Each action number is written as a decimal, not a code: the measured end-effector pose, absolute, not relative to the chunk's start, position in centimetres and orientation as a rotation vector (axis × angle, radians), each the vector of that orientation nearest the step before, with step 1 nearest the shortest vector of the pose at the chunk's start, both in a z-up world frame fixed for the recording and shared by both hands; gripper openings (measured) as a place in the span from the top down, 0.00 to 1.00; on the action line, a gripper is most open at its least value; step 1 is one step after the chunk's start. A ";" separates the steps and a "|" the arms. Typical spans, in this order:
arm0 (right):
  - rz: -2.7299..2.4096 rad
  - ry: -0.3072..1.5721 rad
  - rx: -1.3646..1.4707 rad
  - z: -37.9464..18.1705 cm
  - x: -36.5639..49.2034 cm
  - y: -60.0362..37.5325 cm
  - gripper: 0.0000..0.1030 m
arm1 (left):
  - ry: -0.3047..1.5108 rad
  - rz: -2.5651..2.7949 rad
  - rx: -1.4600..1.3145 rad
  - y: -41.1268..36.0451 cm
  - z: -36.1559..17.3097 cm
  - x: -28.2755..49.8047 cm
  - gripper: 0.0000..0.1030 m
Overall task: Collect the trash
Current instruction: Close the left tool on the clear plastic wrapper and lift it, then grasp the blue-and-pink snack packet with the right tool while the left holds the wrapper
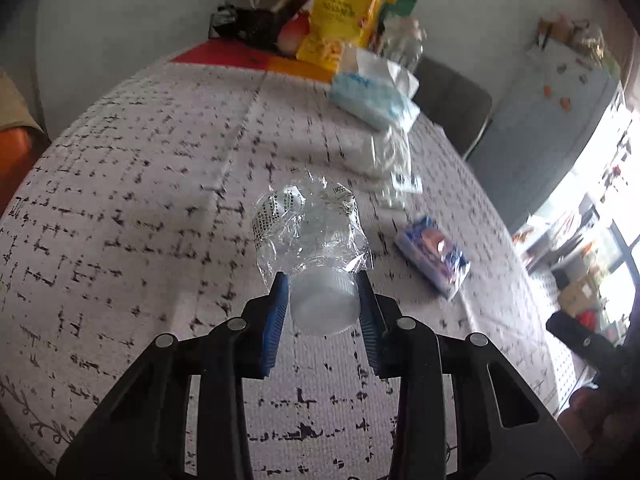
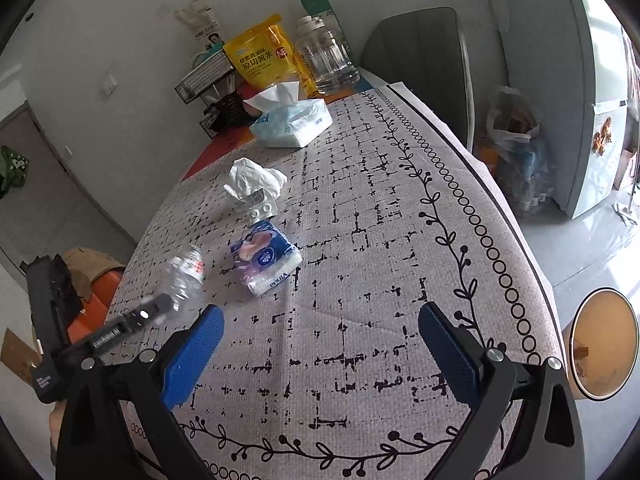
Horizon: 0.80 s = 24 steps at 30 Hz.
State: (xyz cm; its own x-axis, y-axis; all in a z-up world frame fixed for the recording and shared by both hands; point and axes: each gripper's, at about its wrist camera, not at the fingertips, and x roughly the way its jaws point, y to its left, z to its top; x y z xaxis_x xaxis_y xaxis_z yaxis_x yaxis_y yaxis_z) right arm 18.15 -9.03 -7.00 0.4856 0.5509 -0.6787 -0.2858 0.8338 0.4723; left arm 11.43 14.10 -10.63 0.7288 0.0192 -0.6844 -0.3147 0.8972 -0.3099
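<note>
Left gripper (image 1: 323, 294) clamps the crushed bottle (image 1: 310, 232) by its cap, body pointing straight ahead; right gripper (image 2: 320, 344) open, bin (image 2: 604, 344) just to its right

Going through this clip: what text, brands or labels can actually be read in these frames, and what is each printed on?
"Vinda": small blue tissue pack, printed upside down.
"原切薯条": yellow snack bag; its smaller print and round badge are unreadable.
Blue lettering ending "ICK": large tissue pack, only partly readable.
Crushed bottle in the left gripper: label print too small.
White lettering on the left gripper's body: blurred.
Blister pack: unreadable.
</note>
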 end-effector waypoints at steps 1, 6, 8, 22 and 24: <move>0.516 0.932 0.313 -6.9 18.2 -9.1 0.07 | 0.725 0.192 -0.438 14.3 -10.5 11.2 0.67; 0.519 0.926 0.285 -6.3 18.6 -8.2 0.07 | 0.671 0.218 -0.453 15.0 -9.7 10.5 0.67; 0.532 0.925 0.269 -5.9 19.0 -7.2 0.07 | 0.654 0.229 -0.458 15.5 -9.5 10.5 0.67; 0.587 0.973 0.117 -6.4 22.5 0.0 0.07 | 0.585 0.286 -0.558 20.5 -9.5 10.5 0.67; 0.588 0.983 0.097 -6.8 22.9 0.9 0.07 | 0.586 0.292 -0.565 20.9 -9.7 10.7 0.67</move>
